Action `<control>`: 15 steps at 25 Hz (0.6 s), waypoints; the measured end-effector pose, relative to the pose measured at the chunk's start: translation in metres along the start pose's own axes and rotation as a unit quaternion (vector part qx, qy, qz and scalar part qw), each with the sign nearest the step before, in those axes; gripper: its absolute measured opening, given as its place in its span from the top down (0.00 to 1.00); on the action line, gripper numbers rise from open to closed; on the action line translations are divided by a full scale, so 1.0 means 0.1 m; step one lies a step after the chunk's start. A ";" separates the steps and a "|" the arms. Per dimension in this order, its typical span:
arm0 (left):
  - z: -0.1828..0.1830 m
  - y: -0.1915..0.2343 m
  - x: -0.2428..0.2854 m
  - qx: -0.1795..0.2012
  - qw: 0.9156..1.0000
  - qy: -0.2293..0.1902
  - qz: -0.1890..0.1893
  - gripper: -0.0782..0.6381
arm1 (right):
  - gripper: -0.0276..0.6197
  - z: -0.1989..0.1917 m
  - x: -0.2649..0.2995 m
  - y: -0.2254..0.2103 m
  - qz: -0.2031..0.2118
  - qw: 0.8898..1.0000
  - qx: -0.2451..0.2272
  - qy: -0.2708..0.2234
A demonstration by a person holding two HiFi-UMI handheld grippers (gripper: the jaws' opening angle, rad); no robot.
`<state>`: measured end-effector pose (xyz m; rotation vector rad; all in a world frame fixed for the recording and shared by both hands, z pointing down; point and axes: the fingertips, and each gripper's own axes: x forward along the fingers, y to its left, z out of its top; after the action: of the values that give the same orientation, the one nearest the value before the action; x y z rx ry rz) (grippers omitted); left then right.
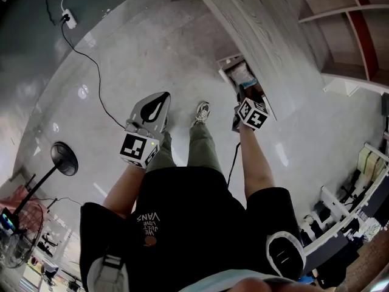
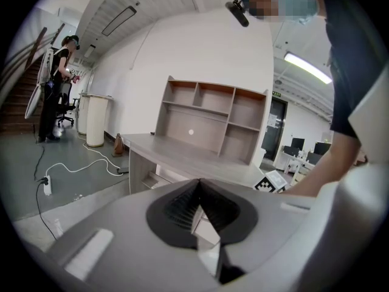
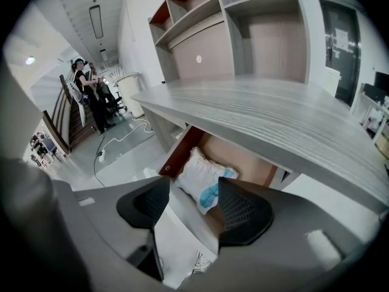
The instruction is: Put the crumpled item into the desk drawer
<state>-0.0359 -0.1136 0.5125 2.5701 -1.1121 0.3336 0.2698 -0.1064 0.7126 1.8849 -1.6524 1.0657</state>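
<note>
Head view: grey glossy floor (image 1: pixel 121 47) fills most of frame, w/ light reflections on it. White power strip (image 1: pixel 70 22) top left, black cable (image 1: pixel 91 66) runs from it toward the person. Grey wood-grain tabletop (image 1: pixel 261 29) cuts diagonally across top right, shelf unit (image 1: pixel 349 23) on it. Drawer (image 1: pixel 226 72) is pulled out from under the tabletop edge. Crumpled item (image 1: pixel 242 75), white w/ blue, lies inside. Right gripper (image 1: pixel 246 91) sits at the drawer's near end. Left gripper (image 1: pixel 163 97) is well apart from it, over open floor near the person's shoe (image 1: pixel 202 111). Black round-headed stand (image 1: pixel 64 158) lower left, white benches (image 1: pixel 352 193) w/ gear lower right.

Left gripper view: left gripper pads pressed together, nothing btwn them. Beyond is the same tabletop + shelf unit seen side-on, white wall (image 2: pixel 152 59) behind. White round bin (image 2: pixel 97 121) at left. Another person (image 2: pixel 58 84) stands by the stairs (image 2: pixel 15 102). Ceiling strip light (image 2: pixel 307 67) at right, monitors (image 2: pixel 298 146) in far bg.

Right gripper view: right gripper jaws spread wide, gripping nothing. Thru the gap: open drawer w/ red-brown side wall, crumpled item resting on its bottom, pads not pressing it. Tabletop spans the frame above the drawer. Shelf unit up top, one compartment w/ red-brown backing. Floor + cable visible at left.
</note>
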 end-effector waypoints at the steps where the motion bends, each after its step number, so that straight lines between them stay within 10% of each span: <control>1: 0.01 -0.01 0.00 0.001 1.000 -0.001 -0.002 0.82 | 0.57 -0.01 -0.02 0.02 0.002 1.000 -0.003 0.002; 15: 0.20 -0.10 -0.06 0.025 0.998 -0.020 -0.049 0.82 | 0.95 0.20 -0.72 0.16 -0.025 0.996 -0.009 -0.084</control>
<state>-0.0310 -0.1104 0.4901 2.6763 -0.9992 0.2908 0.2597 -0.0775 0.6422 2.0417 -1.6889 0.8913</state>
